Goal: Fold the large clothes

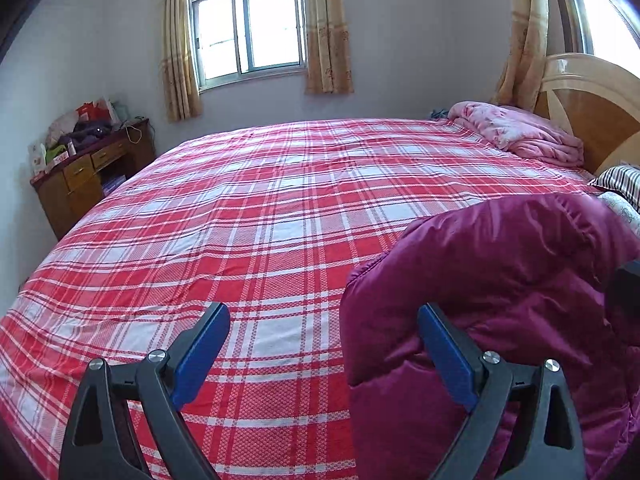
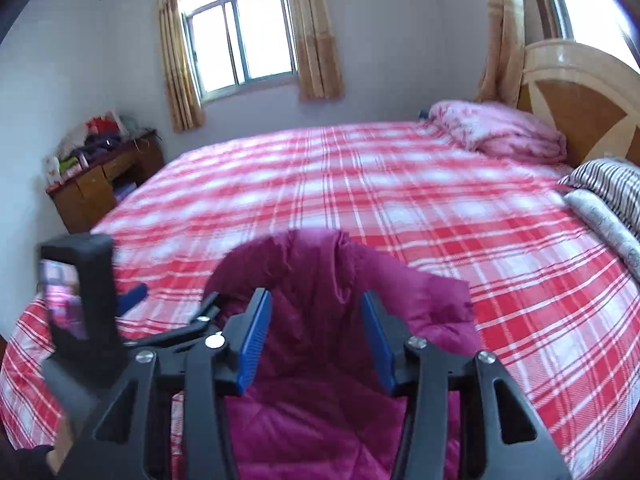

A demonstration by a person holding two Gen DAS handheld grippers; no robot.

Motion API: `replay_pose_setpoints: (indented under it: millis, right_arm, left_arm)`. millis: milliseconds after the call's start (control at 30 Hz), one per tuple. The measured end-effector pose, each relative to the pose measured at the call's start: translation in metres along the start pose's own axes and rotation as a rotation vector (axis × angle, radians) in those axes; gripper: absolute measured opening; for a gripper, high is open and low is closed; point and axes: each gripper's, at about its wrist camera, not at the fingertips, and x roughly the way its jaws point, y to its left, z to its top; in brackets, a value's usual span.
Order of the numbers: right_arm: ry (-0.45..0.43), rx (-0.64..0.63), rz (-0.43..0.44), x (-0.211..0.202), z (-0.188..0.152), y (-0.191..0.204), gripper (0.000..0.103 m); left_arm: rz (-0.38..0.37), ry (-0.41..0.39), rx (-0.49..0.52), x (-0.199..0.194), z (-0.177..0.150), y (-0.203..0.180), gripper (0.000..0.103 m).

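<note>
A magenta quilted padded jacket [image 1: 492,296] lies bunched on the near right part of the bed. My left gripper [image 1: 324,340] is open and empty above the plaid sheet, with its right finger [image 1: 448,356] at the jacket's left edge. In the right wrist view the jacket [image 2: 316,360] sits straight ahead. My right gripper [image 2: 316,336] is open, its blue-padded fingers on either side of the jacket's raised fold and holding nothing. The left gripper's body [image 2: 84,300] shows to the left of the jacket there.
The bed has a red and white plaid sheet [image 1: 240,216]. A folded pink quilt [image 1: 520,128] lies by the wooden headboard [image 1: 592,112]. A striped pillow [image 2: 612,184] lies at the right edge. A cluttered wooden desk [image 1: 88,168] stands far left under a curtained window [image 1: 248,28].
</note>
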Motion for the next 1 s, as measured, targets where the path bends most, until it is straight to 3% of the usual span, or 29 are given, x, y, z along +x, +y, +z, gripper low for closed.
replay_pose_setpoints:
  millis: [200,400,433,1000]
  right_arm:
    - [0.057,0.022,-0.110,0.012,-0.035,-0.036,0.034]
    - [0.051,0.027,-0.142,0.013,-0.054,-0.052,0.034]
    - [0.051,0.033,-0.140,0.013,-0.053,-0.052,0.034]
    - [0.102,0.090,-0.099,0.035,-0.064,-0.063,0.034]
  left_arm:
    - [-0.035,-0.014,0.075,0.003,-0.001,-0.031,0.095]
    - [0.057,-0.027,0.211,0.015,-0.009,-0.073,0.095]
    - [0.012,-0.029,0.239,0.018,-0.011,-0.075,0.095]
    - [-0.015,0.042,0.211,0.049,-0.022,-0.073,0.101]
